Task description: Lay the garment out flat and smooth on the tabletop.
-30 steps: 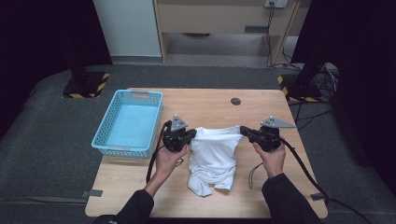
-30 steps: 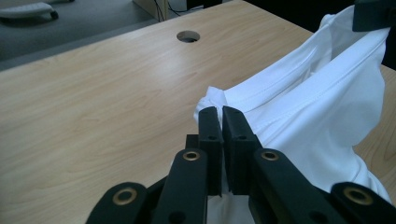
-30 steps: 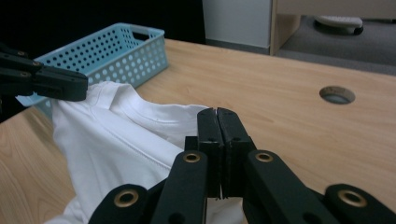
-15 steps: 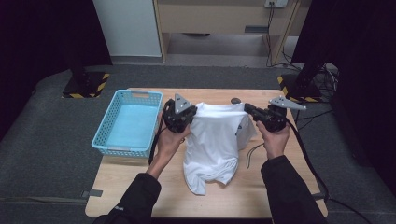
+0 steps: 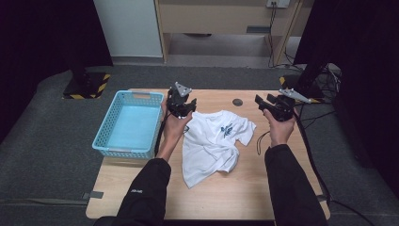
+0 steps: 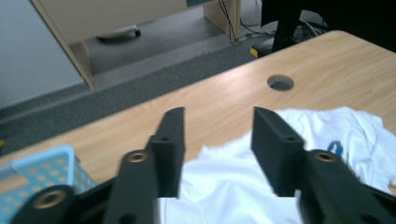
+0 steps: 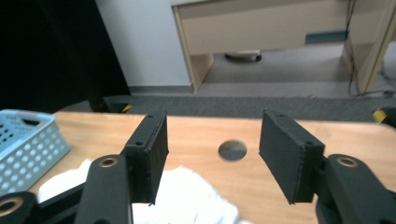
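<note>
My left gripper hangs above the table with its jaws parted, having just been opening, and nothing sits between the pads; in the left gripper view the white T-shirt lies below and beyond the gap, not touched. My right gripper is out past the shirt's far right edge, jaws likewise apart after just opening, holding nothing; the right gripper view shows bare tabletop and the round cable hole between them. The white T-shirt lies loose and rumpled on the wooden table, mid-table, blue print face up, its upper left corner just beside my left gripper, its right sleeve short of the right one. The light blue plastic basket stands at the table's left edge, just left of my left hand. Cable hole sits beyond the shirt, between the two grippers.
</note>
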Demonstrator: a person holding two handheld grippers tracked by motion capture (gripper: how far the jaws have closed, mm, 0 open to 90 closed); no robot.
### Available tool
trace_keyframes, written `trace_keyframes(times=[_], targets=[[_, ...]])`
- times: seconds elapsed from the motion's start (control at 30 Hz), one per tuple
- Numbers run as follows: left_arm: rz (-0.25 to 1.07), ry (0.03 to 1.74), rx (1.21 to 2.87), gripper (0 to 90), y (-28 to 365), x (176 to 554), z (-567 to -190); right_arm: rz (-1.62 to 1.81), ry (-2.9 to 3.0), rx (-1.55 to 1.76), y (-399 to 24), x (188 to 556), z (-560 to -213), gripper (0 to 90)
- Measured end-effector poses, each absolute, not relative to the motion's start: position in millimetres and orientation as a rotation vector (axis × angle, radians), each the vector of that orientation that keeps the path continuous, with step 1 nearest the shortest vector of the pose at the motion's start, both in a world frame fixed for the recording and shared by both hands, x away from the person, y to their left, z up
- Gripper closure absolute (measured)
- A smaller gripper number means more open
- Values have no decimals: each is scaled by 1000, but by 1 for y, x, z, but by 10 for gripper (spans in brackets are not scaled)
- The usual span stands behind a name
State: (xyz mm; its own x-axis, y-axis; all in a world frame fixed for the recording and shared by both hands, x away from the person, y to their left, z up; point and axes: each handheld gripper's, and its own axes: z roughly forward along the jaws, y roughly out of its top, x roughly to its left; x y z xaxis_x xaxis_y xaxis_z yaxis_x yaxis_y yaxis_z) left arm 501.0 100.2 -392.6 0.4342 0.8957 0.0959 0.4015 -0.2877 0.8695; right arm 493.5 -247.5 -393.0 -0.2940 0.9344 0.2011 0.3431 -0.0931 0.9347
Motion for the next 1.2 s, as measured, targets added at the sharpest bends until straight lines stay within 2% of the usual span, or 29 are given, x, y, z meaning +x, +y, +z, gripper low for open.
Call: trace_keyframes(times=[0.17, 0.27, 0.37, 0.5, 0.63, 0.87, 0.97, 1.2], targets=[[667, 1080, 1872, 414, 106, 490, -407, 1376, 1692, 1390, -243, 487, -405, 354], [592, 1063, 1911, 371, 107, 478, -418, 1353, 1746, 1363, -238, 482, -412, 269], [592, 1021, 1972, 333, 107, 459, -435, 1312, 1806, 1350, -234, 473, -421, 211], [579, 1014, 2040, 230, 113, 432, -460, 1316, 1890, 1356, -237, 457, -436, 174], [502, 1076, 1999, 215, 127, 408, -476, 1299, 1984, 1377, -241, 437, -452, 152], [445, 1190, 1948, 171, 144, 383, -494, 1264, 2029, 1367, -247, 408, -474, 132], [494, 1183, 1973, 167, 139, 379, -499, 1194, 2038, 1310, -241, 397, -484, 126], [496, 1113, 2112, 156, 113, 379, -514, 1133, 2139, 1339, -220, 395, -508, 126]])
